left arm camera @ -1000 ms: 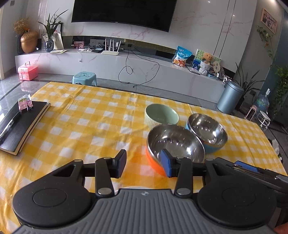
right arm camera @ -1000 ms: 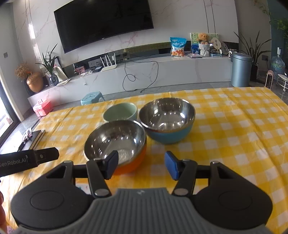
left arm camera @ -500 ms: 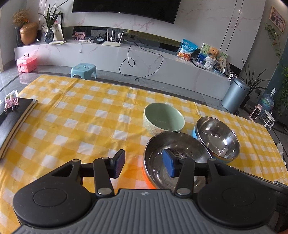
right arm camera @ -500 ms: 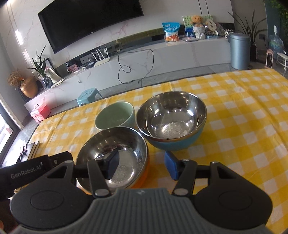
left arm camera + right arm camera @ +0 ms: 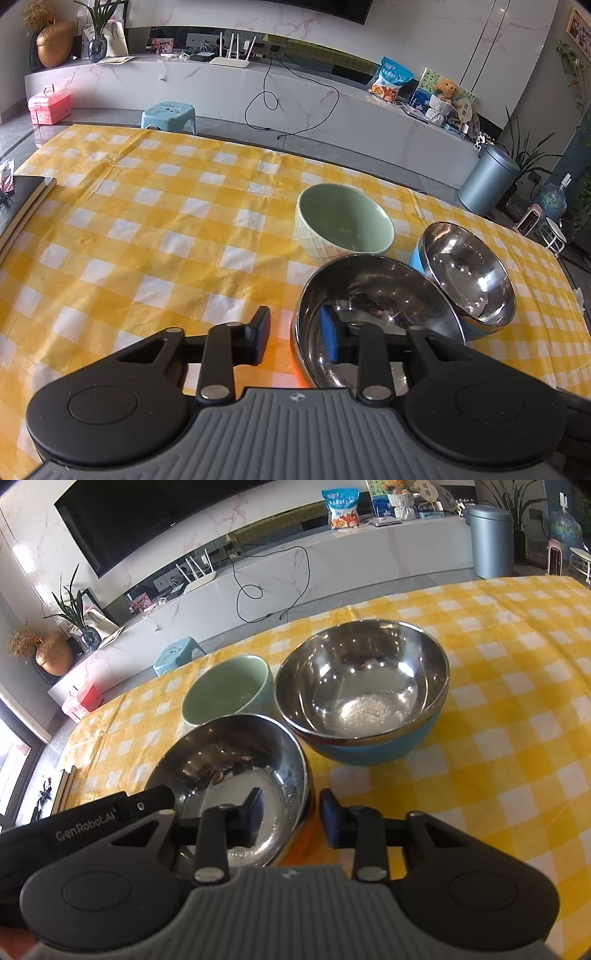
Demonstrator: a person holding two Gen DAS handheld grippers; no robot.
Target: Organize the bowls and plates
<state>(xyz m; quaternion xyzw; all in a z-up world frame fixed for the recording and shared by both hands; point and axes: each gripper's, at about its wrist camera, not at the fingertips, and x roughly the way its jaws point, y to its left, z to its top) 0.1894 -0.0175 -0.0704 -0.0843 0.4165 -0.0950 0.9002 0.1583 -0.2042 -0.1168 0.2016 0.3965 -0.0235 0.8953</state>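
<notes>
Now, line by line:

Worktop: the worktop (image 5: 155, 229) wears a yellow-and-white checked cloth and carries three bowls grouped close together.

Orange bowl: the orange bowl (image 5: 376, 295), steel inside with an orange outer wall, sits nearest both cameras; in the right wrist view it (image 5: 236, 771) lies low and left of centre.

Blue bowl: the blue bowl (image 5: 469, 273), steel inside and blue outside, stands just beside the orange bowl, rims touching or nearly so; whether they meet cannot be told. In the right wrist view it (image 5: 369, 746) is the farther, larger-looking one.

Green bowl: the green bowl (image 5: 343, 221) is pale green ceramic, upright, just behind the orange bowl (image 5: 225, 690).

Left gripper: the left gripper (image 5: 295, 336) straddles the left-hand rim of the orange bowl, one pad outside the orange wall, the blue pad inside the steel hollow. Its fingers (image 5: 327, 338) are closing on that rim; a sliver of gap shows at the outer pad, so no firm hold can be claimed.

Right gripper: the right gripper (image 5: 290, 819) straddles the opposite rim of the same bowl, dark pad inside, blue pad outside. Its fingers (image 5: 330, 821) are likewise closing, with the rim between them and a narrow gap visible on the outer side.

Other gripper in view: the left gripper's black body, lettered "GenRobot.AI", enters the right wrist view at lower left.

Notebook: a dark notebook (image 5: 22, 206) lies at the worktop's far left edge.

Background: a blue stool (image 5: 168, 116) and a grey bin (image 5: 487, 181) stand on the floor beyond.
</notes>
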